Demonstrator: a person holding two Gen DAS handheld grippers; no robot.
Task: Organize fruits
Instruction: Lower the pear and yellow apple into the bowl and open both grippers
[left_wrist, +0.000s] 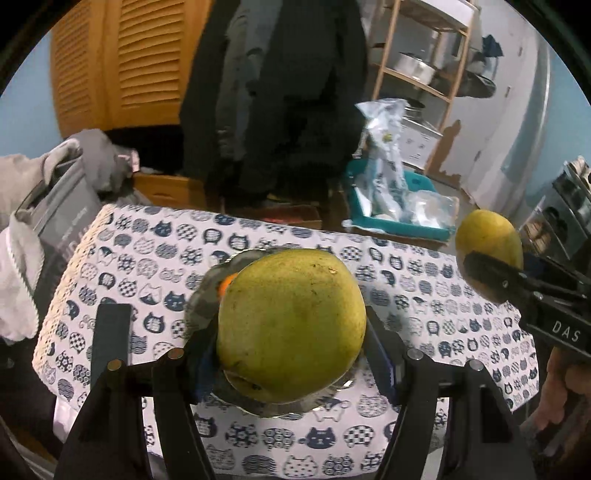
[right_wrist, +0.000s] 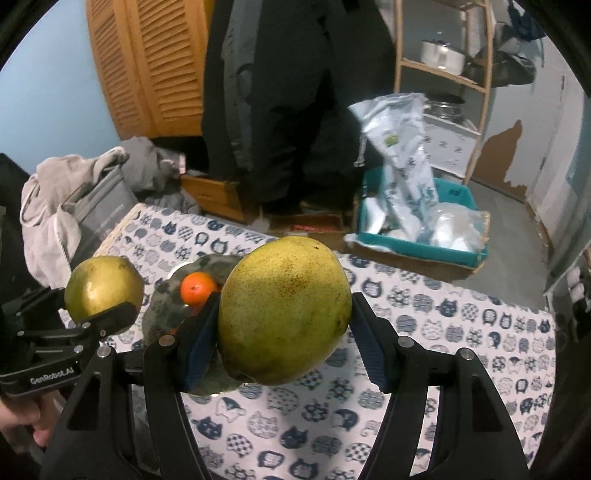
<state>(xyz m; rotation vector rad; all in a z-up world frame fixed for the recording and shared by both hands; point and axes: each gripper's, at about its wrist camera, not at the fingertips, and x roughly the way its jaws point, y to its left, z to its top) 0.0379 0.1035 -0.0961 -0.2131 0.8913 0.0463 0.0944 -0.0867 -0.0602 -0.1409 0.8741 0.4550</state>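
I have both grippers tipped steeply down over the desk (left_wrist: 122, 266), side by side. My left gripper (left_wrist: 291, 343) is clamped on a big green-yellow fruit (left_wrist: 291, 332), its pads pressed against the fruit's flanks; from the right wrist camera the same fruit shows at the left, held in that gripper's fingers (right_wrist: 110, 314). My right gripper (right_wrist: 284, 332) is closed on a second fruit (right_wrist: 284, 310) of the same kind, gripped across its width. Part of a hand (right_wrist: 18, 424) shows under the left gripper's body.

Both fruits hang clear above the cat-print cloth. Below and between them sits a metal plate (left_wrist: 295, 410) holding a mottled dark fruit (right_wrist: 162, 306) and a small orange (right_wrist: 197, 288); the left fruit hangs directly over it.

The cloth to the right of the plate is bare. At the desk's left edge lie a grey box (right_wrist: 99, 214) and crumpled clothes (right_wrist: 48, 221). Past the far edge a teal bin (right_wrist: 454, 254) with bags stands on the floor, well apart.
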